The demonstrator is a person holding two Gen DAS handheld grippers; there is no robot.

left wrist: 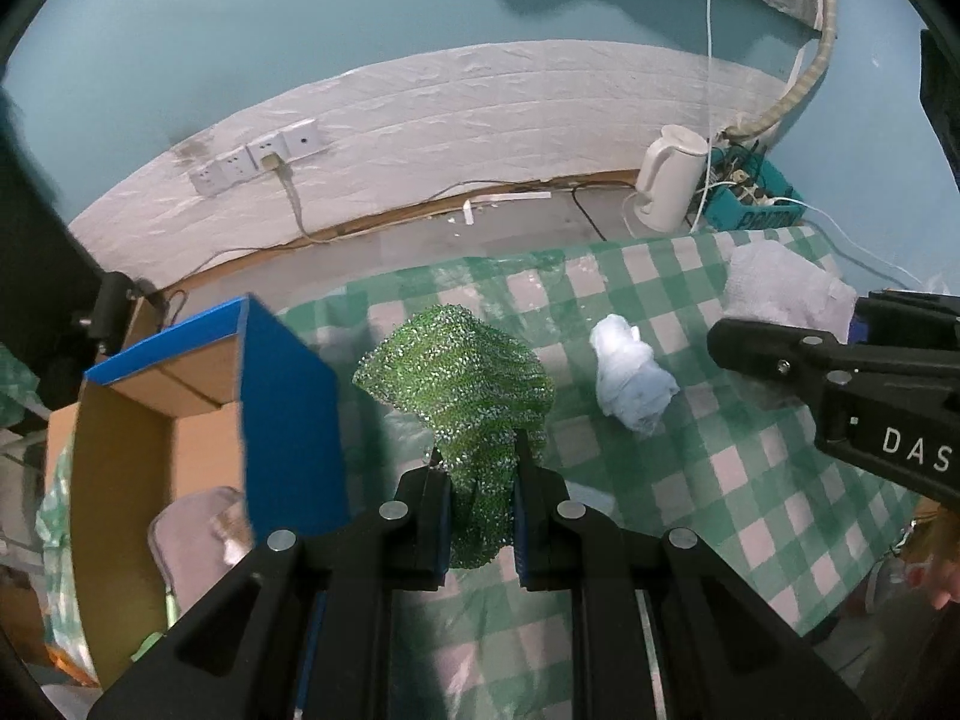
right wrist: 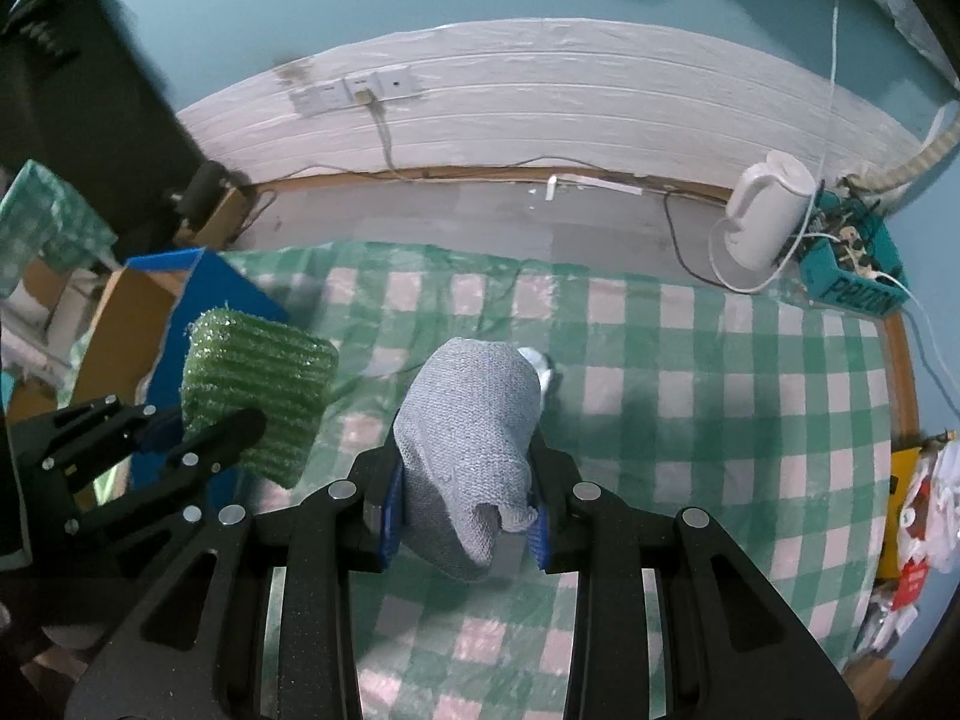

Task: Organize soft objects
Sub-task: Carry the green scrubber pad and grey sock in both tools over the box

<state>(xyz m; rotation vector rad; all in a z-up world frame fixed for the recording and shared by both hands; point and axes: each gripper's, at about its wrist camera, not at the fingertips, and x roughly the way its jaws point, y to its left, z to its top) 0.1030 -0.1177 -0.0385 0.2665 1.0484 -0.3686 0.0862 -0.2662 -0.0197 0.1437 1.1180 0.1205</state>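
My left gripper (left wrist: 480,480) is shut on a glittery green scouring cloth (left wrist: 462,384) and holds it above the checked tablecloth, just right of a blue cardboard box (left wrist: 288,420). The same cloth (right wrist: 258,384) and left gripper (right wrist: 198,438) show at the left of the right wrist view, beside the box (right wrist: 174,312). My right gripper (right wrist: 465,516) is shut on a grey knitted cloth (right wrist: 474,432), lifted over the table. A white crumpled cloth (left wrist: 630,378) lies on the tablecloth; a bit of it (right wrist: 540,366) peeks out behind the grey cloth.
The table has a green and white checked cover (right wrist: 690,396). A white kettle (left wrist: 666,177) and a teal basket of cables (left wrist: 756,204) stand on the floor by the wall. The open box holds a pale item (left wrist: 198,534). Clutter lies at the right edge (right wrist: 918,516).
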